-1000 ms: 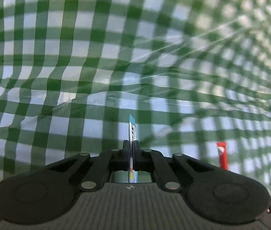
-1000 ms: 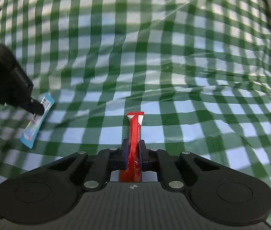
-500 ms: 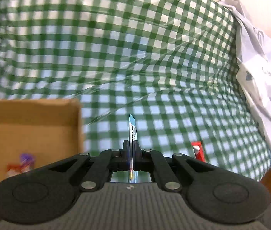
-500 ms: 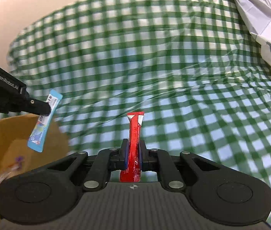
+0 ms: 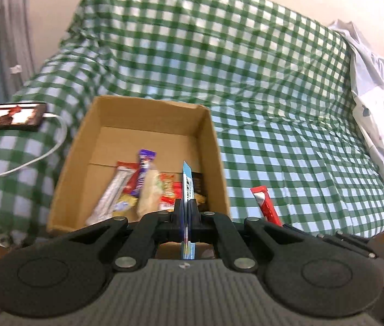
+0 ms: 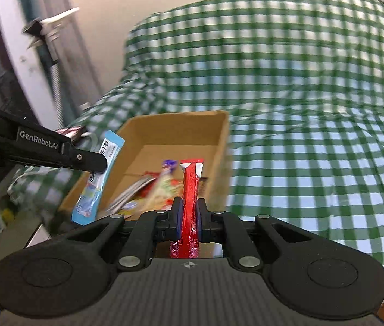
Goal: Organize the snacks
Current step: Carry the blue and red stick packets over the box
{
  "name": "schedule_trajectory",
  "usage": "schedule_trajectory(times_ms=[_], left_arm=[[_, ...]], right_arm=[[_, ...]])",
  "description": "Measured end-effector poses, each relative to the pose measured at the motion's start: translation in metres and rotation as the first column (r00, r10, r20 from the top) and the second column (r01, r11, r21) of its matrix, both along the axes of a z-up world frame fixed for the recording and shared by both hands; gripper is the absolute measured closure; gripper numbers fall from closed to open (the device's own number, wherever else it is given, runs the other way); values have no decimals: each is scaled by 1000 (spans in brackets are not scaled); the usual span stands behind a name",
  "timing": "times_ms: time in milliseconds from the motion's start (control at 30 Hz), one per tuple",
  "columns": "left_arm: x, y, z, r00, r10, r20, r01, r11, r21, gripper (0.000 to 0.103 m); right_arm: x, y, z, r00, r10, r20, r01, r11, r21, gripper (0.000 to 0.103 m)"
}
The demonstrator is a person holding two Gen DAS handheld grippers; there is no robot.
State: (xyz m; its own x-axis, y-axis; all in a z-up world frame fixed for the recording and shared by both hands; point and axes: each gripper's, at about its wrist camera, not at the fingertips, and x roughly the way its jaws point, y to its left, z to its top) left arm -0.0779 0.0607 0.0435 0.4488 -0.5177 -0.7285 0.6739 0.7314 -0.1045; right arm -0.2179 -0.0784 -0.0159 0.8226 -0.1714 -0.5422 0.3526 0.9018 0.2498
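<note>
Left wrist view, nearest the lens: the left gripper (image 5: 185,212), matte black plastic with a ribbed grey top, has its jaws pinched together on a thin blue snack sachet (image 5: 187,187) seen edge-on, standing upright over the near right corner of the box. Right wrist view shows the right gripper (image 6: 189,214) likewise clamped, its blue pads squeezing a long glossy red snack stick (image 6: 190,187) with a silvery crimped top. Just beyond both sits an open cardboard box (image 5: 213,146), plain brown and rectangular, holding a loose heap of crinkly wrapped snacks (image 5: 143,187): silver, purple, red and pale packets. It rests on a sofa draped in green-and-white checked cloth (image 5: 287,108), creased and slightly shiny. Farther left, a dark phone (image 5: 15,115) with a white cable lies on the armrest; crumpled white plastic bag (image 5: 376,89) lies at the far right.
</note>
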Motion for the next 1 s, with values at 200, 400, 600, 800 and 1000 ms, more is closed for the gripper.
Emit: schedule_trajectory(times_ms=[200,400,600,800,1000], left_arm=[[-11,41,4,999,29,27,-28,999,-29,101],[-14,51,7,999,37,33,-35,998,-53,101],[-12,53,5,998,50,31,-48,997,-53,101],[-2,56,1,998,65,18,-64,997,-50,101],[7,55,-3,997,71,8,-71,997,-43,101]], right_arm=[[-2,38,9,1000,29,-7,-29,998,-55,92],[-5,48,13,1000,21,-14,-22,997,-80,92],[-6,49,14,999,25,-23,-27,996,-89,92],[0,46,12,999,31,-44,-35,995,-92,92],[4,43,8,997,37,-64,-42,995,-90,92]])
